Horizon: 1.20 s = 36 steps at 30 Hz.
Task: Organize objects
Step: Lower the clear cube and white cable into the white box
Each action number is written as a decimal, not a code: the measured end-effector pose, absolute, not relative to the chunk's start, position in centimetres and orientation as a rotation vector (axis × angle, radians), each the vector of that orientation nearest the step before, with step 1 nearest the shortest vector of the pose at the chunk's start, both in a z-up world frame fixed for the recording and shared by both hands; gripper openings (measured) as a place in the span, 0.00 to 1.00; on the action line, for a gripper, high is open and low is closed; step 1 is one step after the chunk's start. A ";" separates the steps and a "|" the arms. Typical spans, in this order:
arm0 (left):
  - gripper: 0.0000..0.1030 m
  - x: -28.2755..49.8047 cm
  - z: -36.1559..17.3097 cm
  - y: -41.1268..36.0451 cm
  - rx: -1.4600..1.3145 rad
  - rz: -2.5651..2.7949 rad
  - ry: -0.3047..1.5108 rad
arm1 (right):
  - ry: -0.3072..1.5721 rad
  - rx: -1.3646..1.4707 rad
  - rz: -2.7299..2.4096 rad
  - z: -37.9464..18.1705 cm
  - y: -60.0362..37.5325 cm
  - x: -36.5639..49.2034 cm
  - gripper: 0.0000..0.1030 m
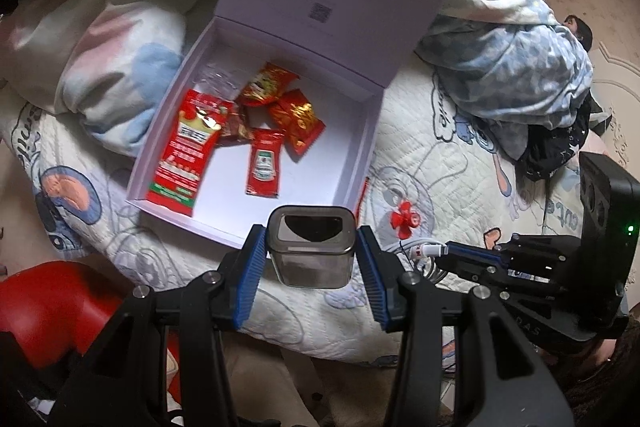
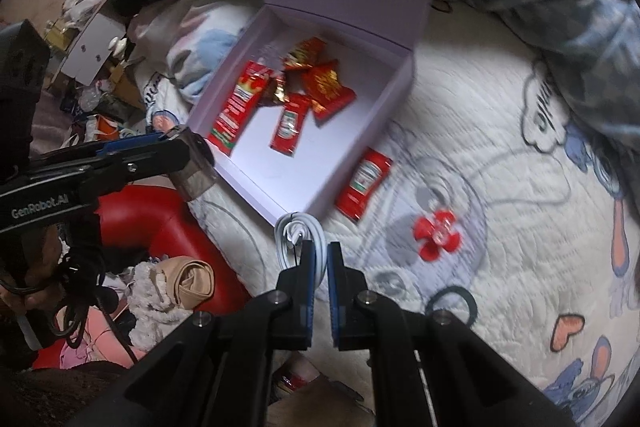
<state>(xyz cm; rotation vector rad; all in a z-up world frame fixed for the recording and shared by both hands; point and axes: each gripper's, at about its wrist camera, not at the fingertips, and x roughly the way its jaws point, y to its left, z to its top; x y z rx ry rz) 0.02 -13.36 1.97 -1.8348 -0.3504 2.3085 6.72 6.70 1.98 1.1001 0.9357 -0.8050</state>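
An open white box (image 1: 352,163) (image 2: 384,115) lies on the quilted bed with its lid raised; several red sauce packets (image 1: 262,163) (image 2: 288,123) lie inside. My left gripper (image 1: 311,247) is shut on a small grey metal tin (image 1: 311,251), held above the box's near edge; the tin also shows in the right wrist view (image 2: 196,167). My right gripper (image 2: 319,251) is shut on a coiled white cable (image 2: 298,231), and its tip with the cable plug shows in the left wrist view (image 1: 430,250). A red ketchup packet (image 2: 363,185) lies on the quilt beside the box.
A small red flower-shaped piece (image 1: 404,219) (image 2: 436,235) lies on the quilt right of the box. Bunched blankets (image 1: 508,67) and a pillow (image 1: 100,67) flank the box. A red seat (image 2: 152,223) with clothes stands beside the bed edge.
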 end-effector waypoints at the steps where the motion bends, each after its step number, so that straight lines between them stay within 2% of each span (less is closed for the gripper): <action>1: 0.43 -0.3 1.9 -13.9 -1.837 2.310 -0.349 | 0.937 1.096 -0.800 2.0 6.5 7.1 0.05; 14: 0.43 -3.3 -0.3 -17.7 -1.868 2.268 -0.325 | 0.958 1.060 -0.718 1.5 2.5 12.4 0.05; 36: 0.43 -9.2 -6.8 -18.5 -1.925 2.117 -0.201 | 1.044 1.091 -0.663 -4.6 -3.6 15.4 0.05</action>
